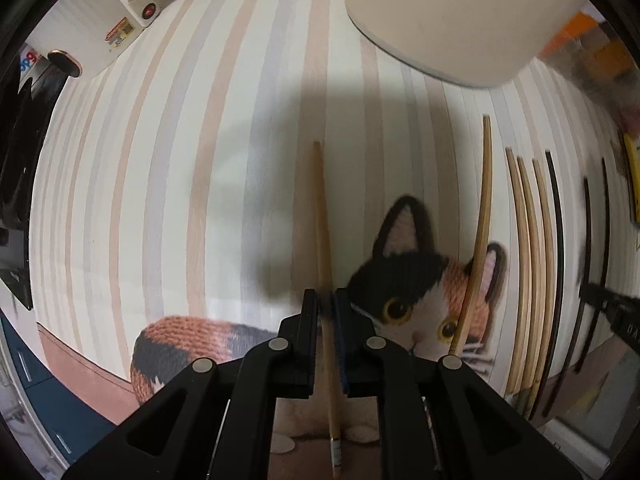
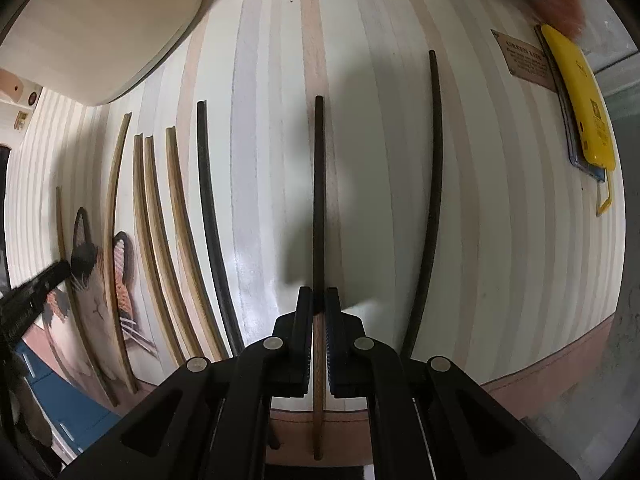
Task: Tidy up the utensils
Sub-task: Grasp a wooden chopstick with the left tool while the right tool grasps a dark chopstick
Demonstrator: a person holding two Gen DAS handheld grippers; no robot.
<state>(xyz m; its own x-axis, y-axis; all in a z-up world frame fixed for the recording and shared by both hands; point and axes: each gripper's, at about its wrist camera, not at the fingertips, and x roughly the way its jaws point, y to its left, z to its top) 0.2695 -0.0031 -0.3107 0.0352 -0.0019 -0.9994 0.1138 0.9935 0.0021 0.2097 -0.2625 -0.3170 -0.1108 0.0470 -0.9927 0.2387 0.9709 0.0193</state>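
My left gripper (image 1: 326,300) is shut on a light wooden chopstick (image 1: 322,216) that points away along the striped mat (image 1: 180,168). My right gripper (image 2: 319,298) is shut on a dark chopstick (image 2: 319,184). Several light wooden chopsticks (image 2: 150,224) lie side by side left of it, with a black chopstick (image 2: 210,216) next to them. Another dark chopstick (image 2: 434,184) lies alone to the right. In the left wrist view one wooden chopstick (image 1: 480,224) lies across the cat picture (image 1: 424,292), and the right gripper's tip (image 1: 608,304) shows at the right edge.
A white rounded container (image 1: 452,16) stands at the far side of the mat, also seen in the right wrist view (image 2: 96,28). A yellow object (image 2: 580,96) lies on a dark case at the far right. A white appliance (image 1: 124,12) sits far left.
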